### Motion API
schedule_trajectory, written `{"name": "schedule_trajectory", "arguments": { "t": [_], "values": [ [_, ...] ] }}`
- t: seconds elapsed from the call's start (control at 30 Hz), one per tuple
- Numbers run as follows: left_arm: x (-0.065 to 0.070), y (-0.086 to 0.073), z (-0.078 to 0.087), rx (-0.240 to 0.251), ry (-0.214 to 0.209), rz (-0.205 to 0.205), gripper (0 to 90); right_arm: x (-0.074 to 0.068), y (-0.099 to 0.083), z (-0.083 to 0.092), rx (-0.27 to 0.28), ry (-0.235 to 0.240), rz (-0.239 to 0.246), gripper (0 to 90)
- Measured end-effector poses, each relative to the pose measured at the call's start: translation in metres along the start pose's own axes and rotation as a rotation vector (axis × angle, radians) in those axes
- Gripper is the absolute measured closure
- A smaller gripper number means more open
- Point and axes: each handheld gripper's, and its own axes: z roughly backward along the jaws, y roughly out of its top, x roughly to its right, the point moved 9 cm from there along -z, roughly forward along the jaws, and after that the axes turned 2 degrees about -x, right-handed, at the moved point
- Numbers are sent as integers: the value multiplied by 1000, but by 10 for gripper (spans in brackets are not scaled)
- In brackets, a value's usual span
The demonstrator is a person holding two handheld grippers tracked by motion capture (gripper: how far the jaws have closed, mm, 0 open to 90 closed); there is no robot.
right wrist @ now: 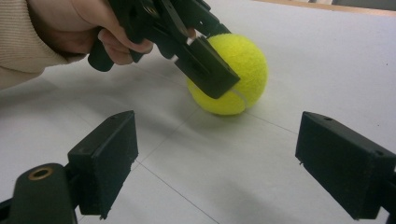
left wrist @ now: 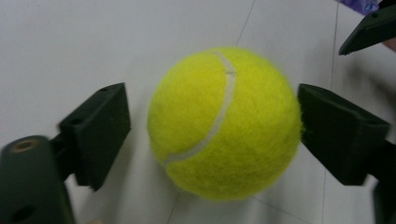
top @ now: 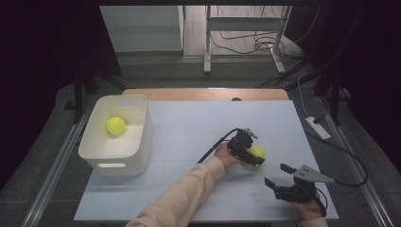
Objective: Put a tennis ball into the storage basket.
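White counter [top: 189, 132] carries a fuzzy yellow tennis ball [left wrist: 224, 123] — the left tool [left wrist: 212, 128] straddles it, one pad touching, not yet clenched; the right tool [right wrist: 233, 163] rests nearby, released.

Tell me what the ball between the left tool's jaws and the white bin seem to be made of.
Ball: fuzzy yellow felt, judging by the fibrous nap and the pale curved seam; it looks like a tennis ball. White bin: probably moulded plastic, smooth and matte, with rounded corners and a cut-out handle slot.
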Motion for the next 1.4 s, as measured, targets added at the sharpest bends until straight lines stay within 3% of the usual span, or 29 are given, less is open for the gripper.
{"name": "schedule_trajectory", "arguments": {
  "t": [0.03, 0.23, 0.63, 1.4],
  "values": [
    [0, 0, 0, 0, 0, 0, 249, 0, 0, 0, 0, 0, 0, 129],
    [1, 0, 3, -7, 33, -52, 264, 0, 0, 0, 0, -1, -1, 129],
    [3, 8, 24, 69, 37, -36, 267, 0, 0, 0, 1, 0, 0, 129],
    [-1, 4, 69, 129, 86, -46, 267, -2, 1, -1, -1, 1, 4, 129]
  ]
}}
